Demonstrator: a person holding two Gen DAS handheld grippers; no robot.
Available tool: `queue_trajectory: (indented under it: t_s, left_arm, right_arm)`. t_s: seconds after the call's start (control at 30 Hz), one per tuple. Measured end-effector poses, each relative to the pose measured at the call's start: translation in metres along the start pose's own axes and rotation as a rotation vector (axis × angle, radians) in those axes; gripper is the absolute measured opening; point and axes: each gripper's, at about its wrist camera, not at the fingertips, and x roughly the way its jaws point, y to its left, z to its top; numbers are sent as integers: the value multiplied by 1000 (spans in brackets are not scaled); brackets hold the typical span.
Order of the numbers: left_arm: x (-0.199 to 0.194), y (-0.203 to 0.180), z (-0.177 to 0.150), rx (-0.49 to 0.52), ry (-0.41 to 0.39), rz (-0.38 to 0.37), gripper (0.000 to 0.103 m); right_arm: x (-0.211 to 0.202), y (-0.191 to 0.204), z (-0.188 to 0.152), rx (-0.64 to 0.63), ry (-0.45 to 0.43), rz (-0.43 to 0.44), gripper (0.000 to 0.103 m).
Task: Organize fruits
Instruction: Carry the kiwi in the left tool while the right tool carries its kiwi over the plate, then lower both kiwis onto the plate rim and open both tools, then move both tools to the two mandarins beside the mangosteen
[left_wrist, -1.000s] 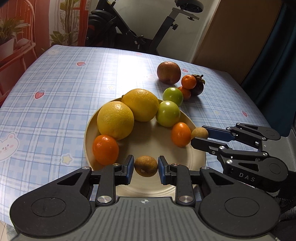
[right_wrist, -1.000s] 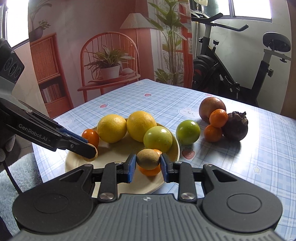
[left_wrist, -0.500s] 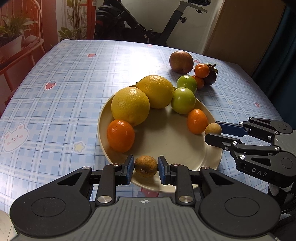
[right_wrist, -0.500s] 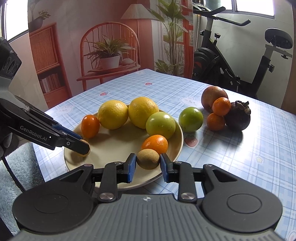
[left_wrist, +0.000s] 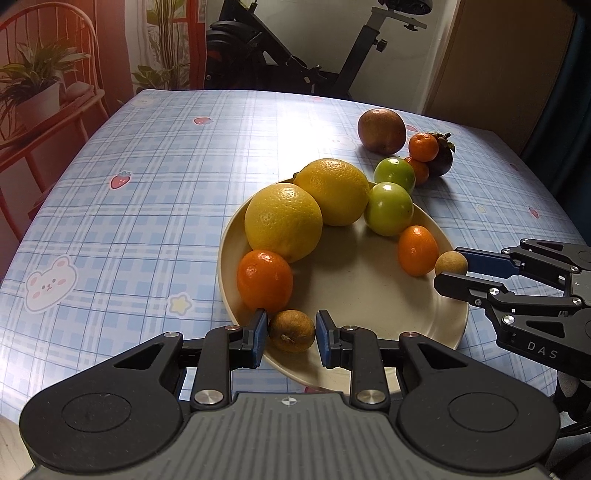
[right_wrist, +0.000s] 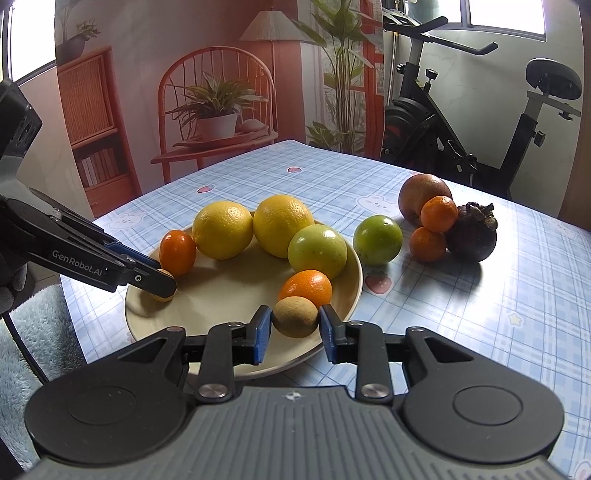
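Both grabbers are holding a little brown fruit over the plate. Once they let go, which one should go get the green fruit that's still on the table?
Probably the right gripper. The green fruit lies just past the plate's rim on its side, close ahead. The left gripper would have to reach across the whole plate and the two yellow citrus.

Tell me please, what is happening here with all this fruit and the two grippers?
A person is sorting fruit with a gripper in each hand. The left gripper is shut on a small brown fruit at the near edge of the plate. The right gripper is shut on another small brown fruit over the plate's opposite edge. Two yellow citrus, a green fruit and two small oranges lie in the plate; five more fruits wait on the tablecloth.
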Motion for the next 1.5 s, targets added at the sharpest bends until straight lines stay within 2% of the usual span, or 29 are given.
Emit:
queue_trajectory:
  t_s: [0.23,0.33,0.57,0.7,0.87,1.13,1.5]
  left_arm:
    - [0,-4,0,29,-11,35,31]
    - [0,-4,0,30,-11,39,31]
    - [-3,-3,1,1,-13,42,31]
    - [-6,-4,3,-5,-21,40,38]
    - [-10,-8,6,-1,-39,39,38]
    - [-19,-12,17,-1,-97,44,38]
    - [-16,-24,47,13,-145,23,38]
  right_arm:
    - [-1,0,1,3,-10,-10,33]
    - [-2,0,1,3,-15,-18,39]
    - [-3,-4,0,20,-19,-27,39]
    - [-3,-6,0,25,-24,-31,39]
    - [-6,-6,1,30,-38,-37,39]
    - [-11,-15,5,52,-74,-54,39]
    - [-19,-49,14,106,-111,-128,39]
